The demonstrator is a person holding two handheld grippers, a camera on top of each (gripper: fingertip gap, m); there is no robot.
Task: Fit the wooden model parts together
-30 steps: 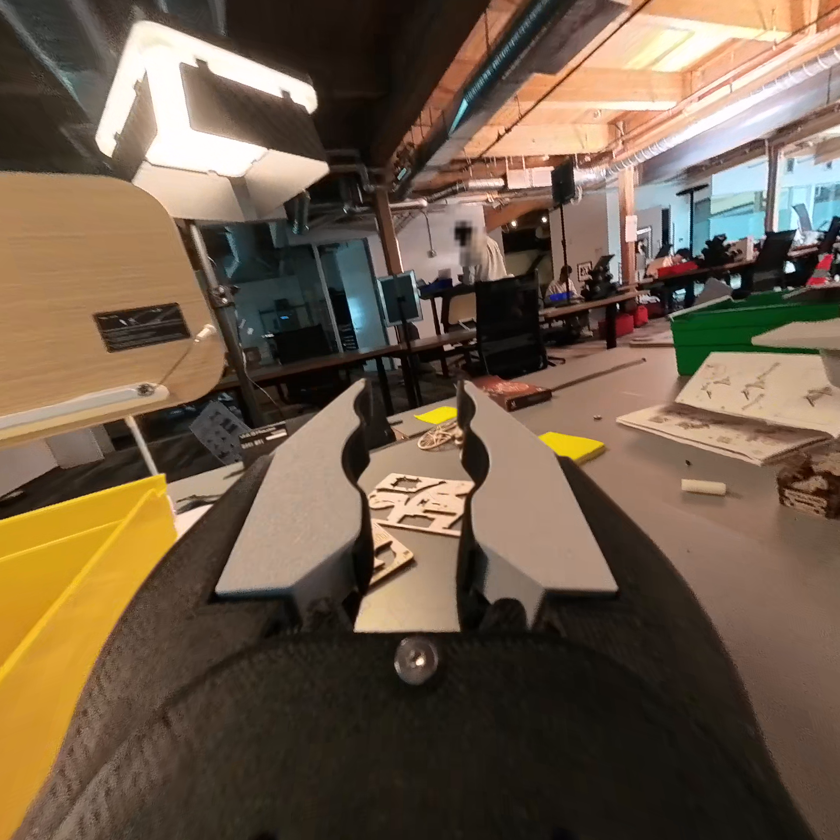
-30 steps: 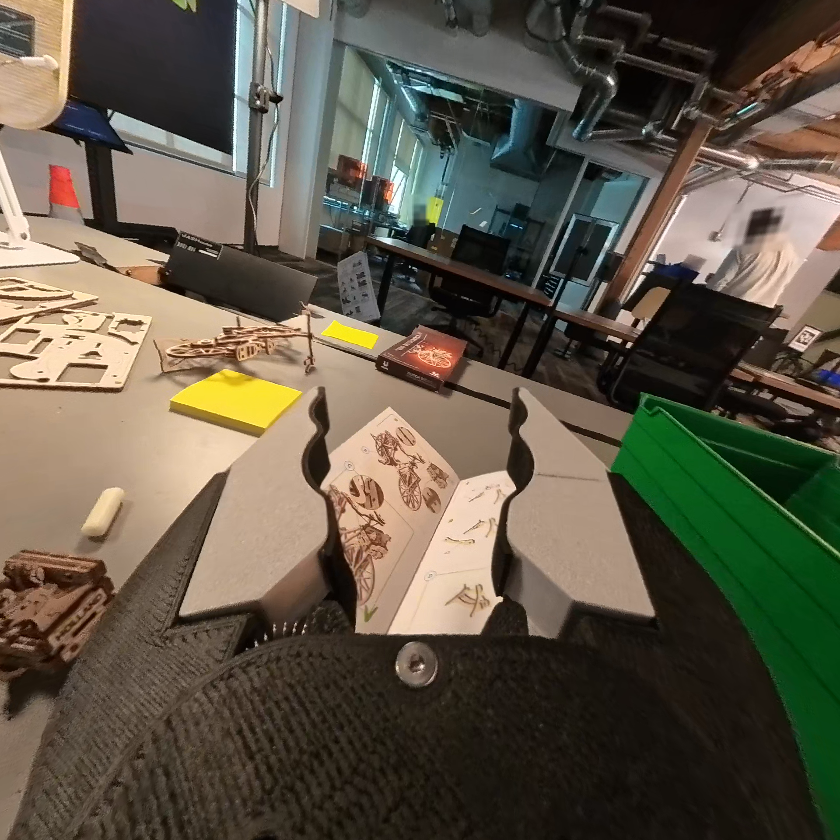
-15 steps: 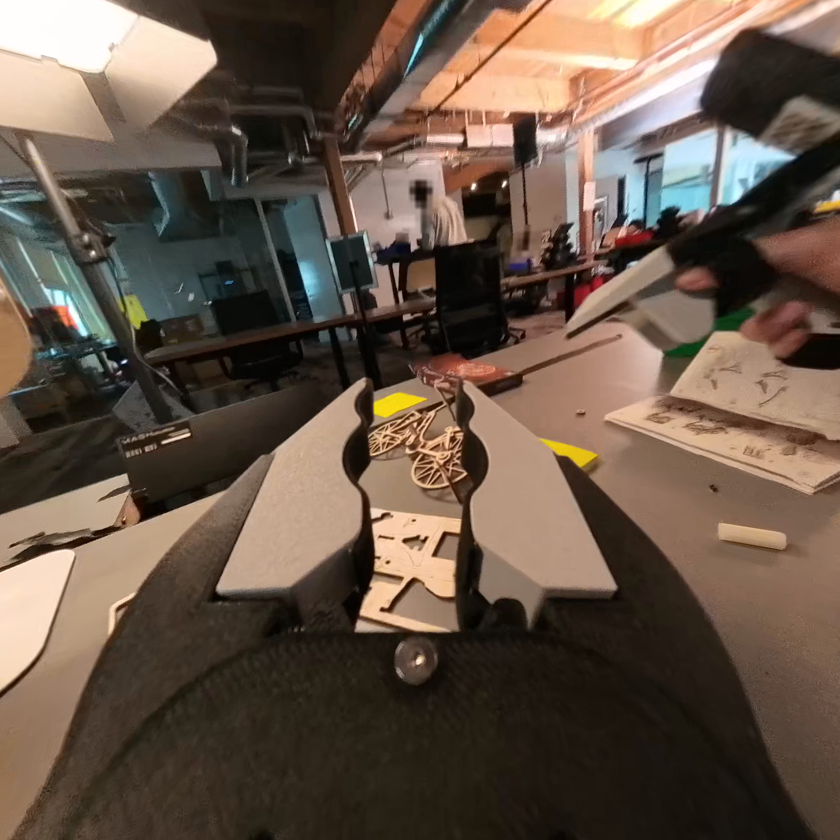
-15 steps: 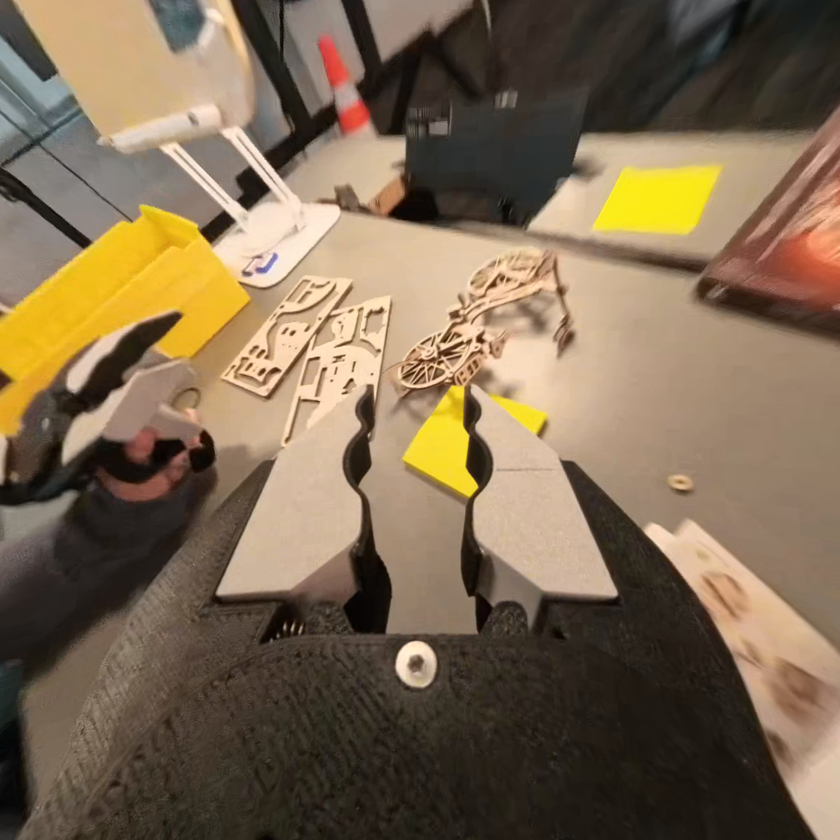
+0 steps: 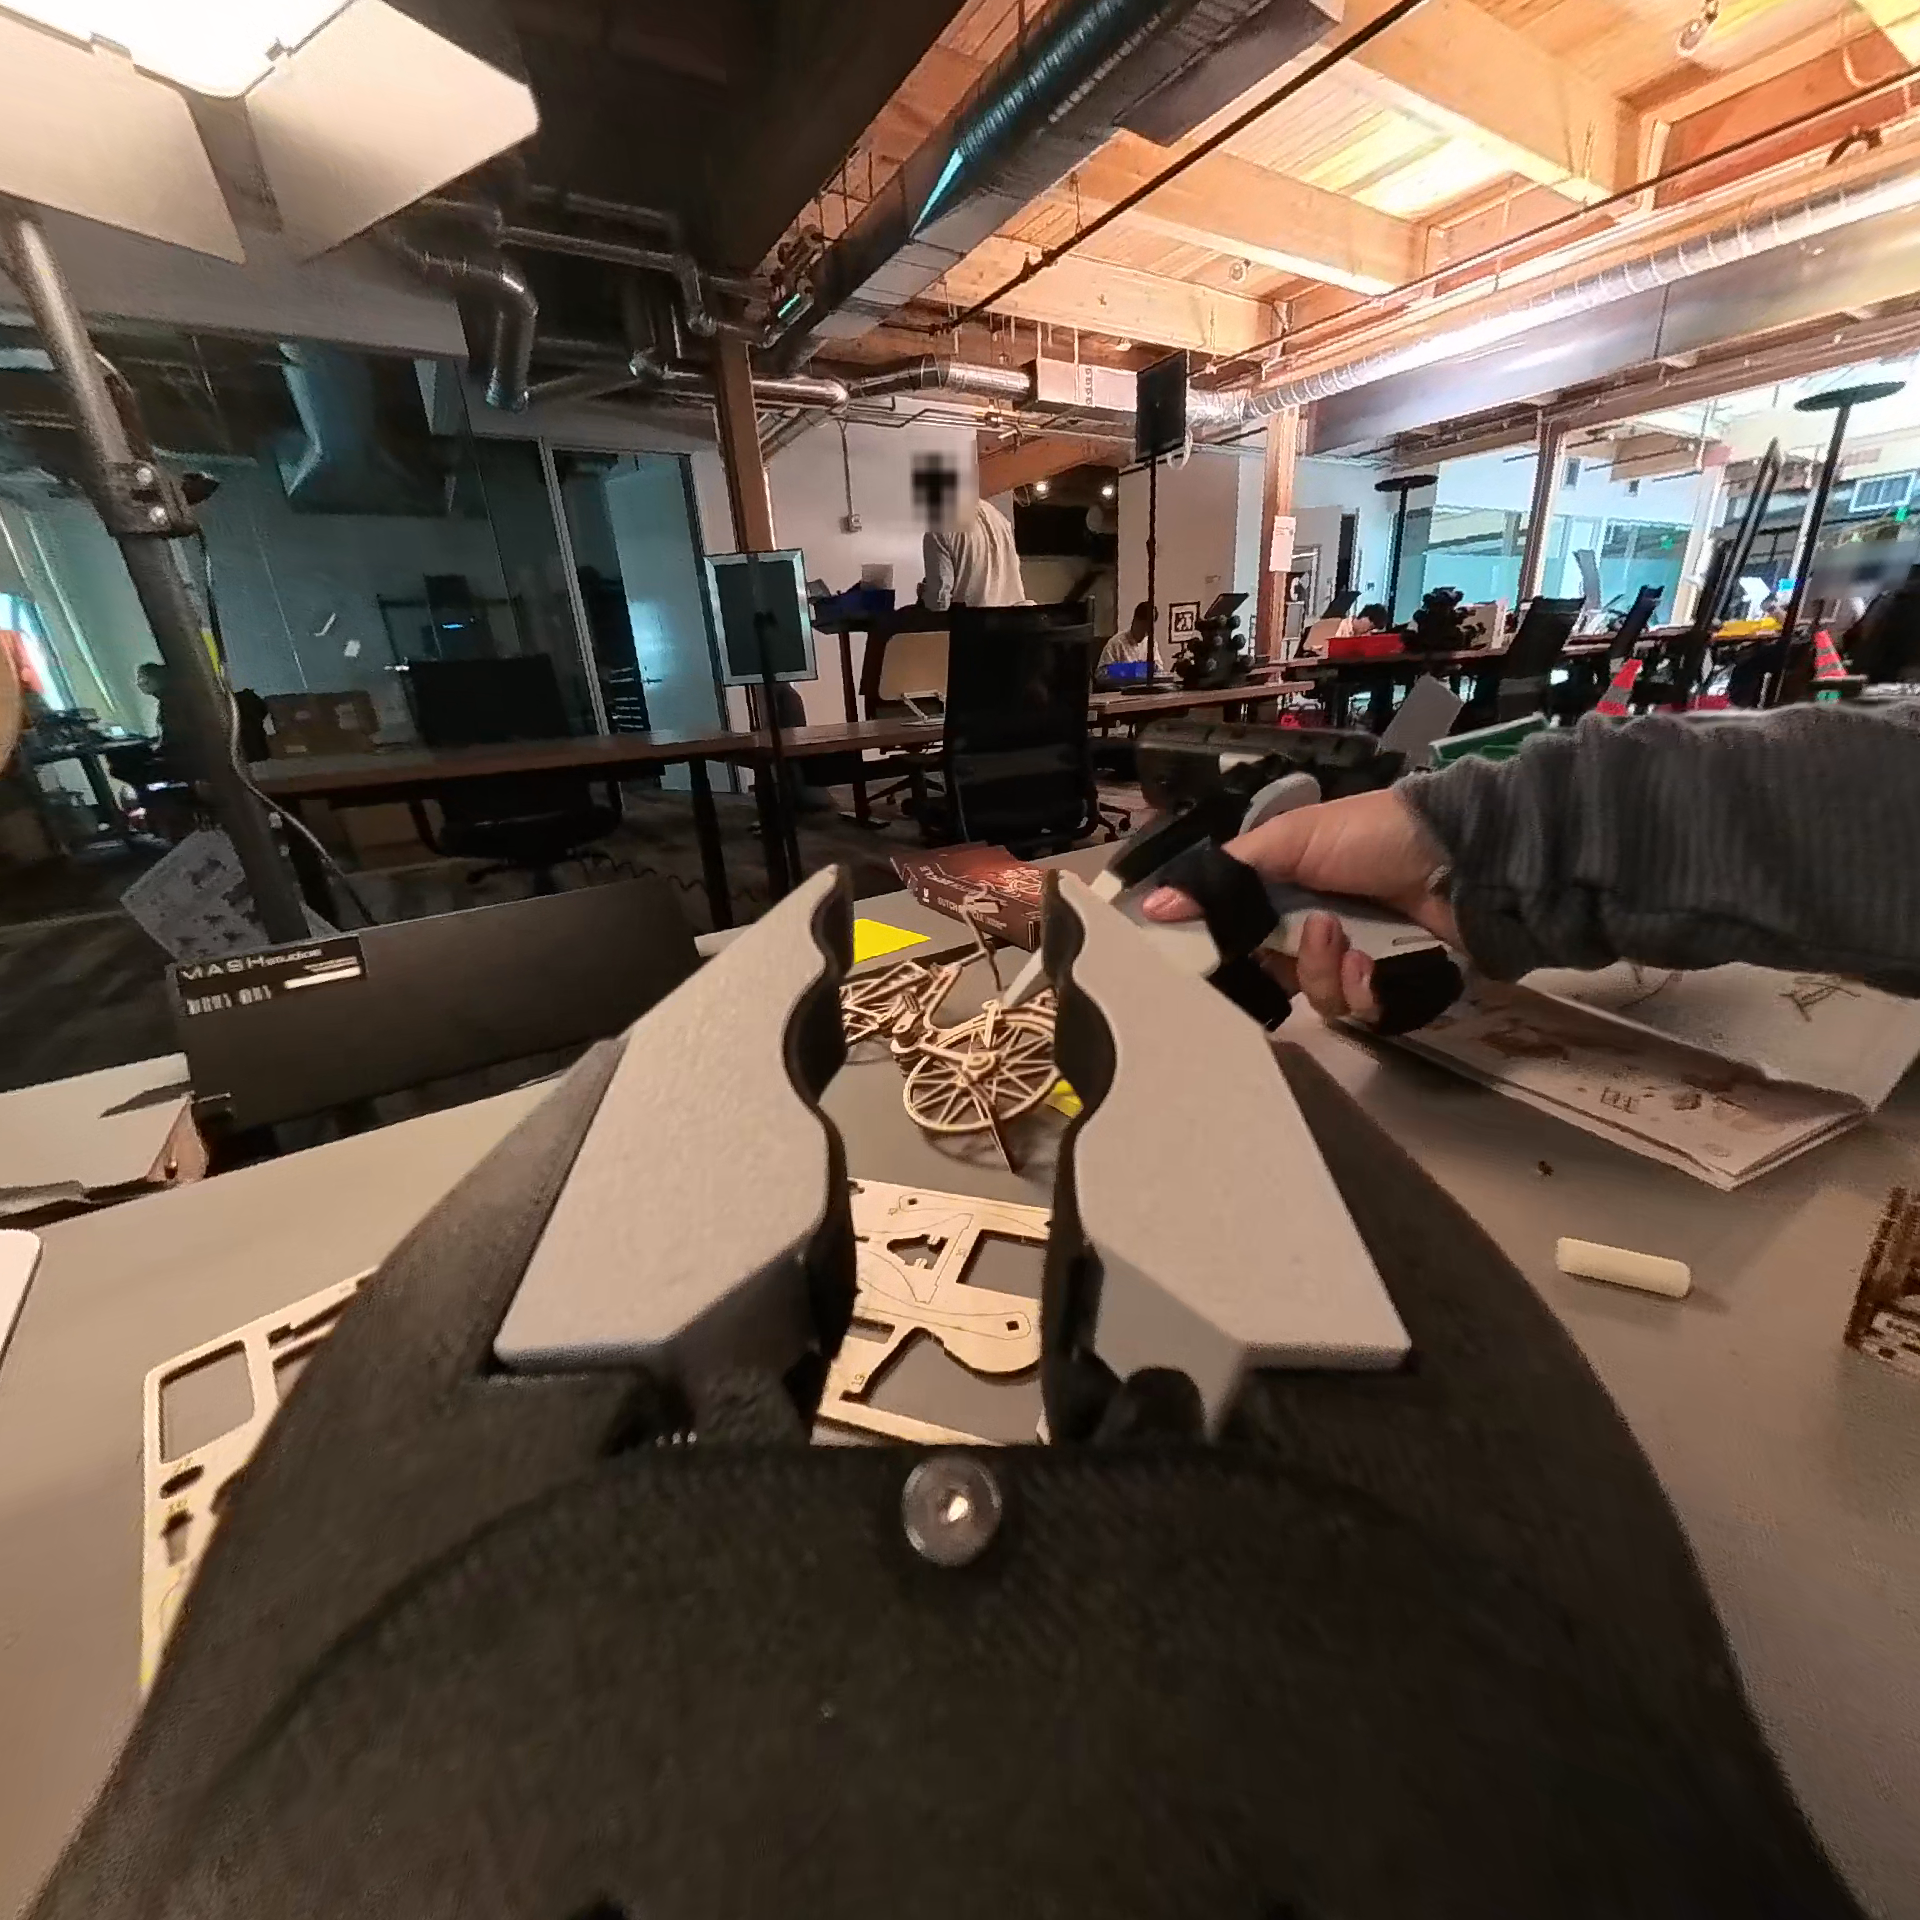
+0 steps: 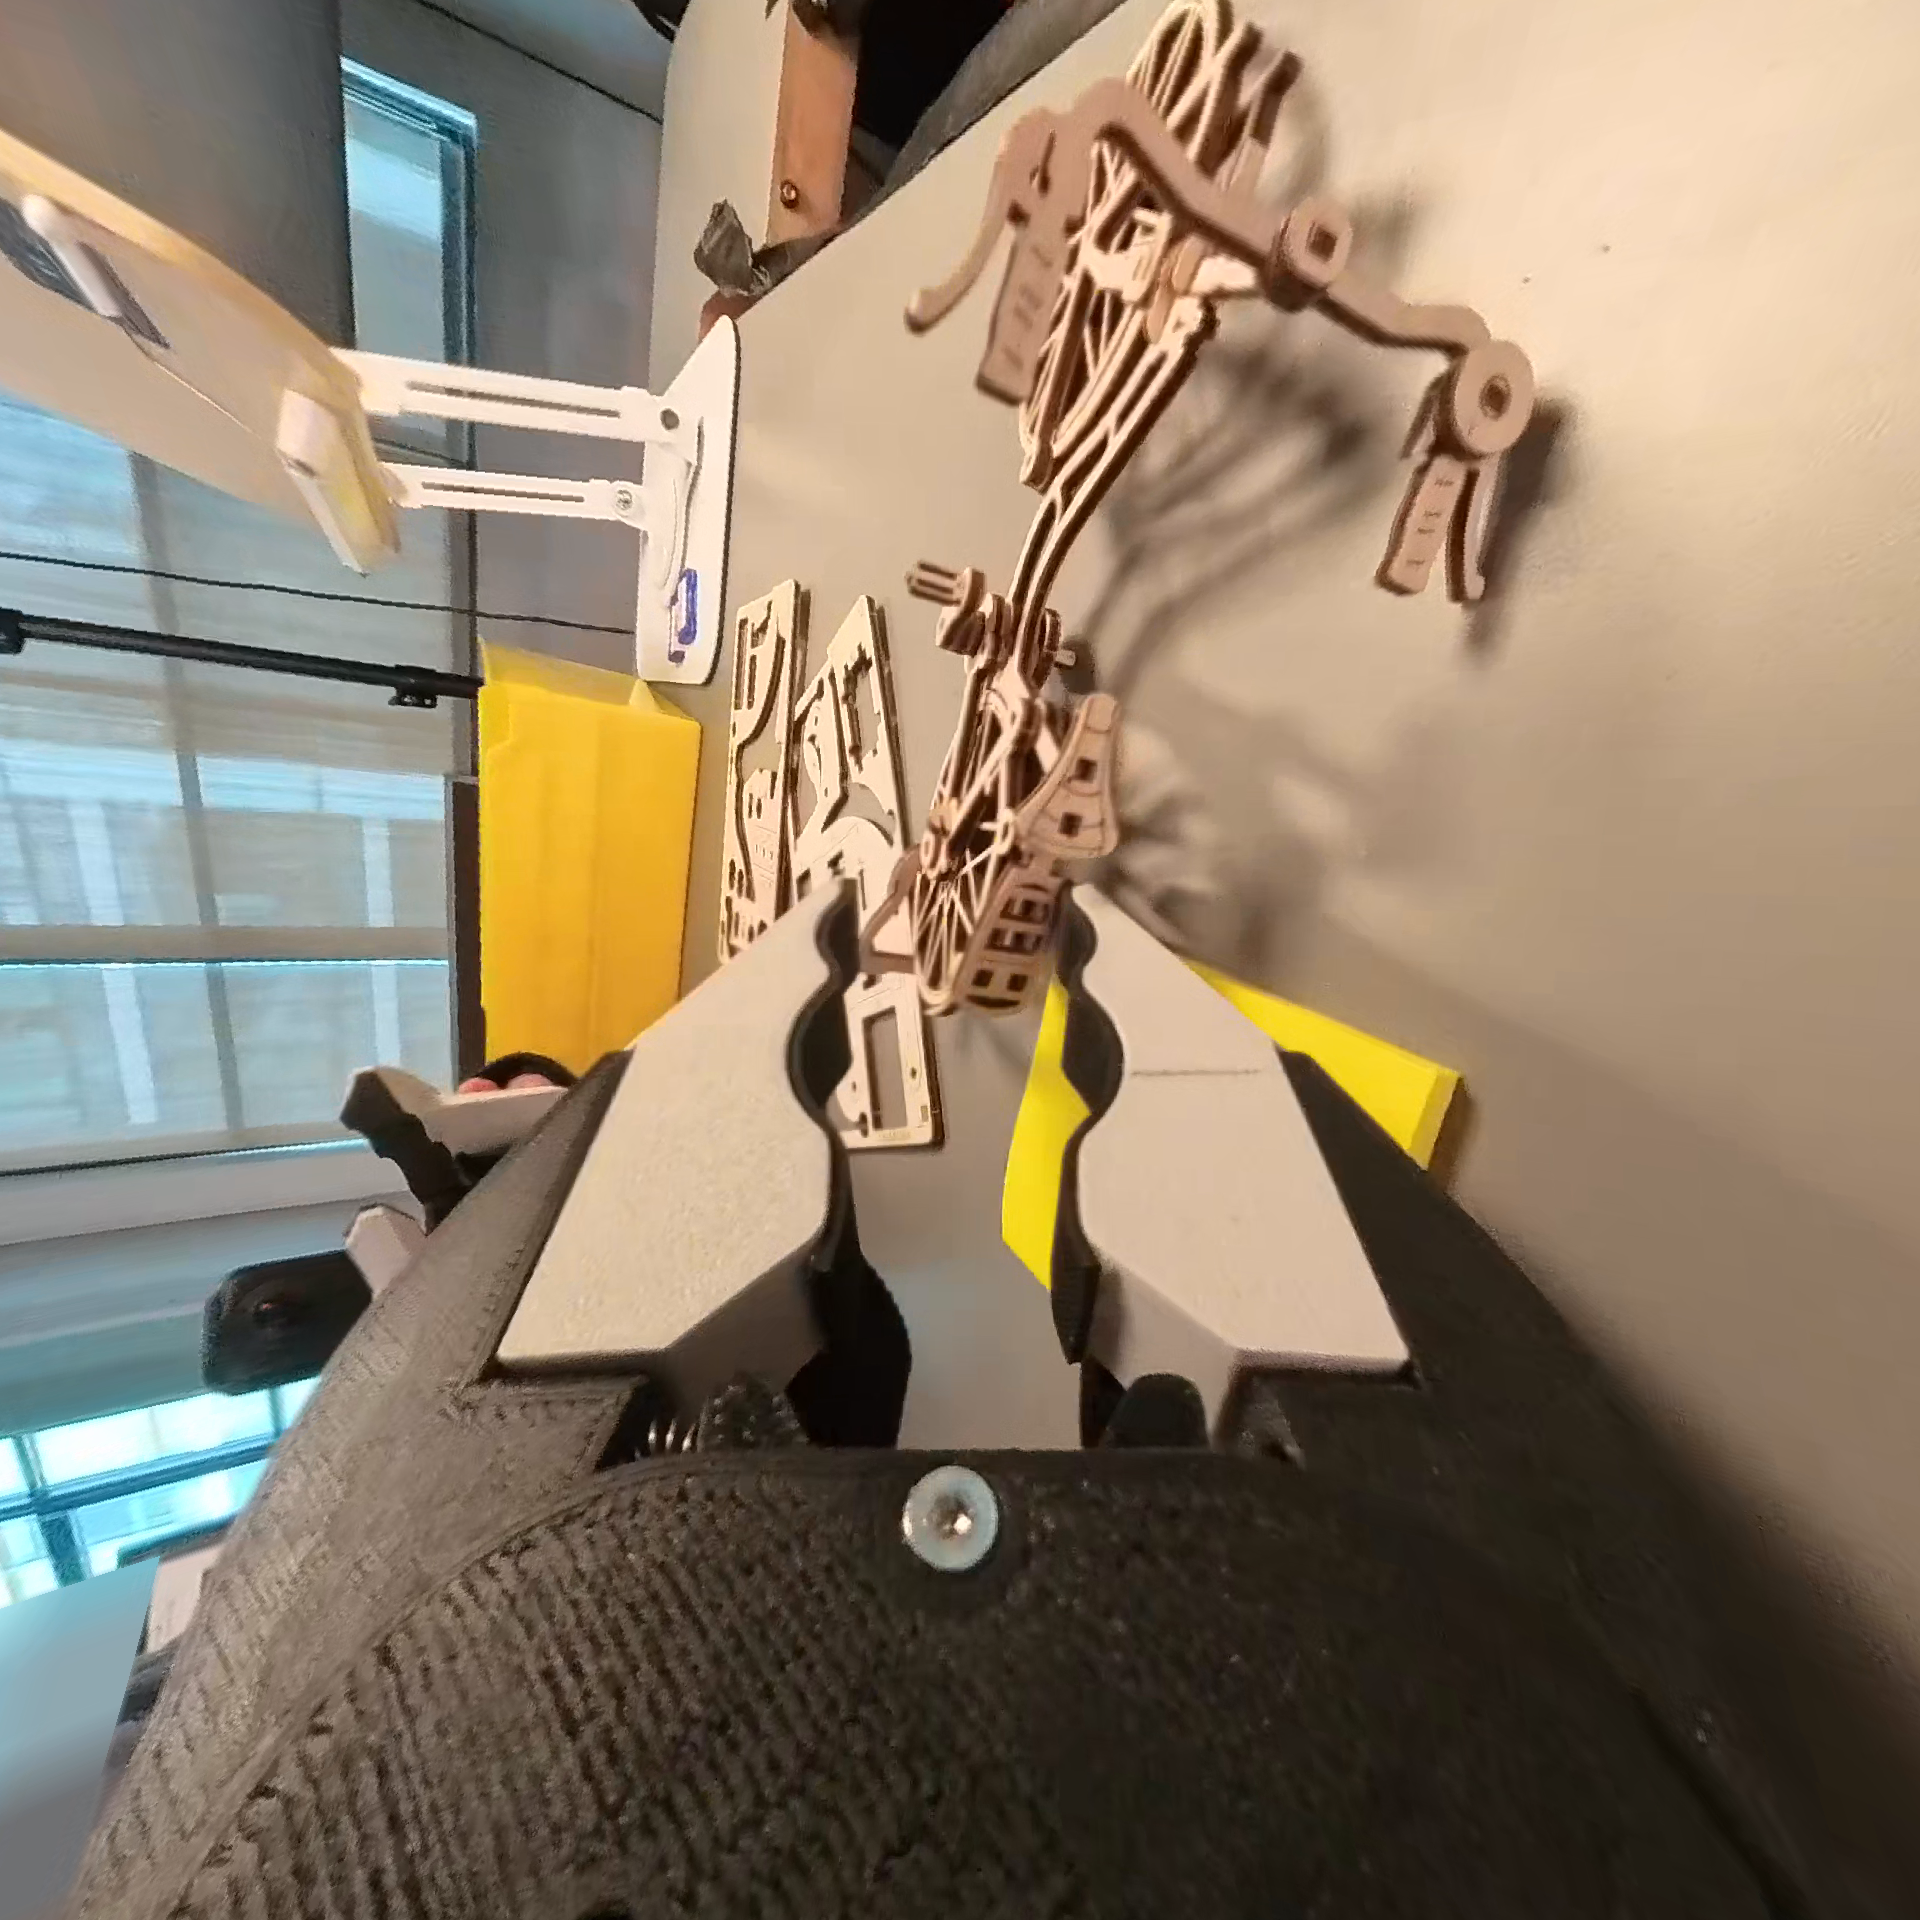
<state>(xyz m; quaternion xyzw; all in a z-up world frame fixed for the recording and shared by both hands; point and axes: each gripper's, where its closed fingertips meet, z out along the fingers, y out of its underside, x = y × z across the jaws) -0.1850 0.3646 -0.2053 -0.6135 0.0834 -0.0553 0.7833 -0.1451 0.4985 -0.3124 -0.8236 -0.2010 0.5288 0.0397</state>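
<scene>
A pale wooden bicycle model (image 5: 971,1060) stands on the grey table (image 5: 1621,1475), just beyond my left gripper (image 5: 940,894), which is open and empty. Flat cut-out wooden sheets (image 5: 935,1283) lie under and left of that gripper. My right gripper (image 6: 956,914) is rolled on its side and open. Its tips sit either side of the bicycle's (image 6: 1070,623) rear wheel, without clamping it. In the left wrist view a hand holds the right gripper (image 5: 1023,982), tip at the wheel. The sheets (image 6: 821,790) also show in the right wrist view.
A yellow sticky pad (image 6: 1340,1070) lies beside the bicycle. An instruction booklet (image 5: 1621,1070), a small white cylinder (image 5: 1621,1268) and a dark wooden model (image 5: 1896,1309) lie to the right. A yellow bin (image 6: 582,831), a white stand (image 6: 696,499) and a black box (image 5: 416,997) are at the left. Across from one pair of fingers to the other is roughly 20 cm. From either gripper's tips it is about 20 cm to the small white cylinder (image 5: 1621,1268).
My right gripper has swung from the booklet to the bicycle, rolled on its side and come up to its rear wheel. My left gripper has turned right towards the bicycle.
</scene>
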